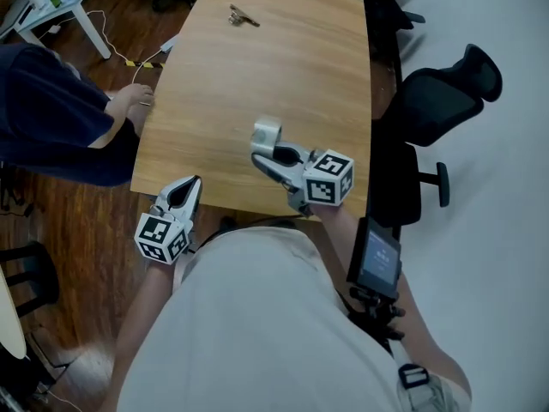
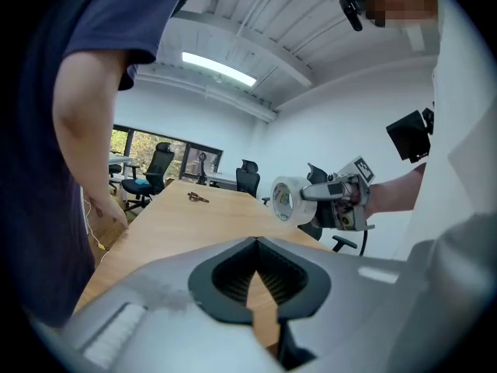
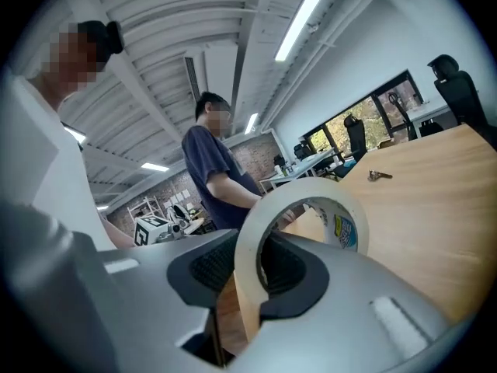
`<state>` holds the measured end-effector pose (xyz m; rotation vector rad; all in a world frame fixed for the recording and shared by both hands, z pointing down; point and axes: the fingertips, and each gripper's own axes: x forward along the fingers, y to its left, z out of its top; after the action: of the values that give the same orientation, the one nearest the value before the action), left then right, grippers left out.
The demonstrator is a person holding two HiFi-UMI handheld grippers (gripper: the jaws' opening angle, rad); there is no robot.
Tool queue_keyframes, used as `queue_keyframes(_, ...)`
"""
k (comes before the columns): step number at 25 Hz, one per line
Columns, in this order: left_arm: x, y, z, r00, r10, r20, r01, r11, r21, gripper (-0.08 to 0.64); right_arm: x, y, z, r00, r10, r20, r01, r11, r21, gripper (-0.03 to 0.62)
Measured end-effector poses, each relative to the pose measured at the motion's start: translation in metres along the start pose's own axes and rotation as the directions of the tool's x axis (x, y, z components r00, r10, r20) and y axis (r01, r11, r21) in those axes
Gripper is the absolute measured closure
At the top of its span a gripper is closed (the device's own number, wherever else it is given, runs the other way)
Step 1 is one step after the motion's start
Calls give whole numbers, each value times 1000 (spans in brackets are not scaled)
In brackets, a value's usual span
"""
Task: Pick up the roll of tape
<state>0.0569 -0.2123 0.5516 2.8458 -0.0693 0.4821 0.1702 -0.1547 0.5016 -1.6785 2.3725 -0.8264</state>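
Note:
The roll of tape [image 1: 267, 133] is whitish and held up off the wooden table [image 1: 283, 67], with my right gripper [image 1: 268, 150] shut on its band. In the right gripper view the roll [image 3: 311, 189] stands as a hoop across the jaws of that gripper [image 3: 250, 264], one jaw inside the ring and one outside. The left gripper view shows the roll [image 2: 286, 199] and the right gripper [image 2: 309, 196] in the air over the table's right side. My left gripper [image 1: 192, 185] hovers at the table's near left corner, shut and empty; its tips [image 2: 256, 243] meet.
A small metal object like keys [image 1: 242, 17] lies at the table's far end. A person in a dark blue shirt [image 1: 51, 110] stands at the left edge with a hand [image 1: 133, 99] on the table. A black office chair [image 1: 446, 101] stands to the right.

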Motion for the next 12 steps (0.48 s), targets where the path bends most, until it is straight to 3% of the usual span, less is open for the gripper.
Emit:
queue_keyframes(6,14,-14,6,998,-63,-2,63,998,17,555,-23,2,-3,996,-26,86,24,999,25,502)
queue_keyframes(12,16,-20,8,995,-95,2,95,995,24,554,-33,8,-9,993,-45,106,43,999,20,500)
